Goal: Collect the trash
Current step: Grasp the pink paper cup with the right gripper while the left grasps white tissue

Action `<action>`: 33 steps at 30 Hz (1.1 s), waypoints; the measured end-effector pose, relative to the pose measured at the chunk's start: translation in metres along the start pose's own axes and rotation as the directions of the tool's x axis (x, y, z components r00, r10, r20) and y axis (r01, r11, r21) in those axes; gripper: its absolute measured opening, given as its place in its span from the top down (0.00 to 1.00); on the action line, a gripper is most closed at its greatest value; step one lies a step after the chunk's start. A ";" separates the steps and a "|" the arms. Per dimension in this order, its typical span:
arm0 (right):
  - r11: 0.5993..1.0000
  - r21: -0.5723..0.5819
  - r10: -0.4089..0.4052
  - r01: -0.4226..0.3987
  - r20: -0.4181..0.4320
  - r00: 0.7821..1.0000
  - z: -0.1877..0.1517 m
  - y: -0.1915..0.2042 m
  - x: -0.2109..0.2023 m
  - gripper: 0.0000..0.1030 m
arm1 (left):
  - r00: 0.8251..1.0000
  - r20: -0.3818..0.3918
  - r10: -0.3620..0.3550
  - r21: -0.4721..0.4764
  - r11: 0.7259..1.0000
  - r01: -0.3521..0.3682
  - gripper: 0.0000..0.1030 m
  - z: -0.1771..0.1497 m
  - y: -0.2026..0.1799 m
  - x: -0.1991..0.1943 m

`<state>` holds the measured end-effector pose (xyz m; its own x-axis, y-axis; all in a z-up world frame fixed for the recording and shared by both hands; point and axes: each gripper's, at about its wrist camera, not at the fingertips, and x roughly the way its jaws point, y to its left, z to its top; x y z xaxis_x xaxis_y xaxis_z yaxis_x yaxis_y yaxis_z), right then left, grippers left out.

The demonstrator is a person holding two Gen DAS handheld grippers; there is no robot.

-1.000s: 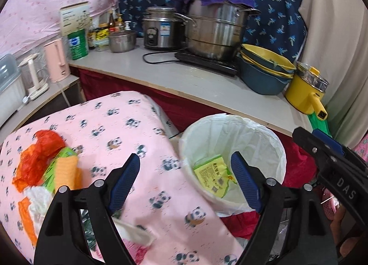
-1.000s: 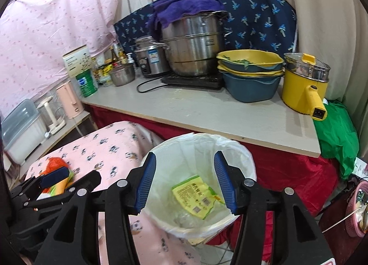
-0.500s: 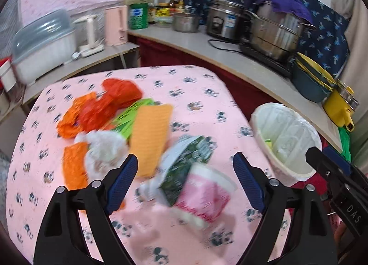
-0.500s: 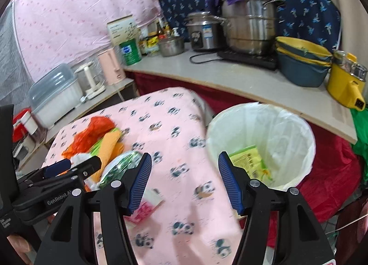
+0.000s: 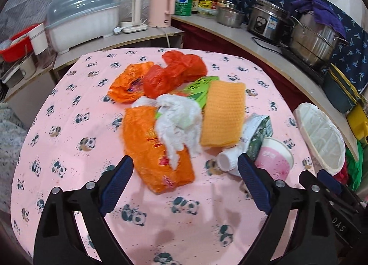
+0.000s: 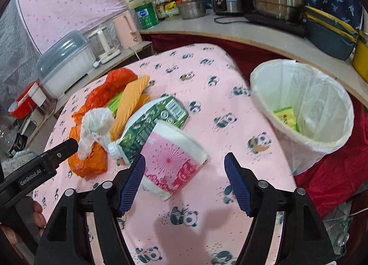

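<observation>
A heap of trash lies on the pink panda tablecloth (image 5: 69, 140): an orange wrapper (image 5: 156, 149), a white crumpled bag (image 5: 179, 120), a yellow-orange cloth (image 5: 223, 113), a red bag (image 5: 177, 71), a green carton (image 6: 151, 122) and a pink paper cup (image 6: 170, 161) on its side. My left gripper (image 5: 184, 182) is open just before the orange wrapper. My right gripper (image 6: 184, 182) is open, with the cup lying between and just beyond its fingers. The white-lined bin (image 6: 306, 113) stands at the table's right edge with a yellow-green packet (image 6: 285, 115) inside.
A counter (image 6: 253, 32) behind holds steel pots (image 5: 315, 39), a rice cooker (image 5: 266, 21), stacked bowls (image 6: 329, 30), a pink kettle (image 5: 161, 9) and a lidded white container (image 5: 80, 23). The red counter skirt (image 6: 333, 168) hangs behind the bin.
Both grippers have swung left from over the bin to the trash heap on the table. Both stayed open and empty.
</observation>
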<state>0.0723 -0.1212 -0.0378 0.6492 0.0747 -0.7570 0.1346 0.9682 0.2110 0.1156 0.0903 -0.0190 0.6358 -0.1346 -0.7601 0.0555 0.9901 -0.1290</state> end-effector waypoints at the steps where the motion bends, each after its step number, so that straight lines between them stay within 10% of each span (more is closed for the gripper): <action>1: 1.000 0.003 0.004 -0.004 -0.011 1.000 -0.002 0.002 0.003 0.32 | 1.000 -0.004 0.002 -0.004 1.000 -0.002 0.15 -0.001 0.004 0.001; 33: 1.000 0.015 -0.020 0.022 -0.108 0.994 -0.002 0.024 0.062 0.19 | 0.992 -0.117 -0.055 -0.068 0.997 0.047 0.27 -0.015 0.043 0.057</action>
<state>0.1142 -0.0933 -0.0808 0.5616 0.0810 -0.8234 0.1600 0.9658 0.2041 0.1426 0.1241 -0.0777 0.5370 -0.1926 -0.8213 0.0326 0.9776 -0.2079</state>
